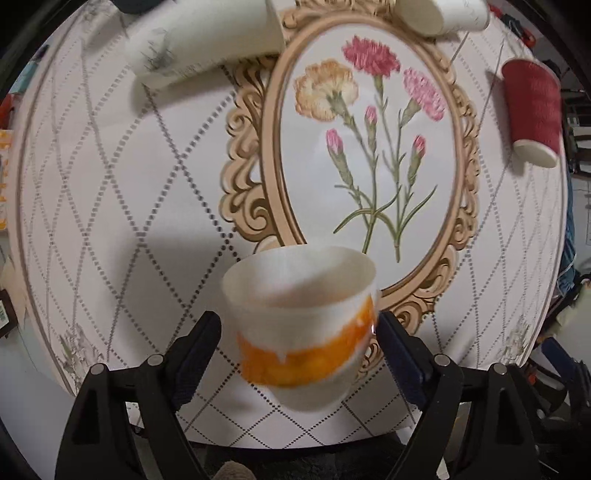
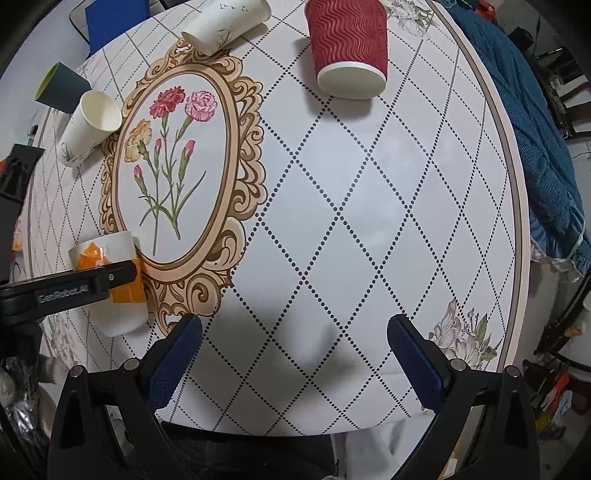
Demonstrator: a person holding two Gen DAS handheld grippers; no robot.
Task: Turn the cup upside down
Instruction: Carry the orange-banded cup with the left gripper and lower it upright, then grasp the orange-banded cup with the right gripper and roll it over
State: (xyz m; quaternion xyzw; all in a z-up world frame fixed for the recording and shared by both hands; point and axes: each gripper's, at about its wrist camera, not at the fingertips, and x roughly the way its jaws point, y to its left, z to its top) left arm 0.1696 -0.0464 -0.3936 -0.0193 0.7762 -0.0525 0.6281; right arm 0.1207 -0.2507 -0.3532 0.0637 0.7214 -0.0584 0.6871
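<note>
A white cup with an orange band [image 1: 301, 325] sits between the fingers of my left gripper [image 1: 299, 347], tilted with its open mouth facing away. The fingers close on its sides. In the right wrist view the same cup [image 2: 110, 284] is near the table's left front, with the left gripper's finger [image 2: 74, 286] across it. My right gripper [image 2: 293, 354] is open and empty above the table's front middle.
A red ribbed cup [image 2: 349, 48] stands upside down at the back. Two white paper cups [image 2: 90, 125] [image 2: 225, 24] lie on their sides and a dark cup [image 2: 61, 88] lies at the back left. The round table's edge [image 2: 517, 206] runs along the right.
</note>
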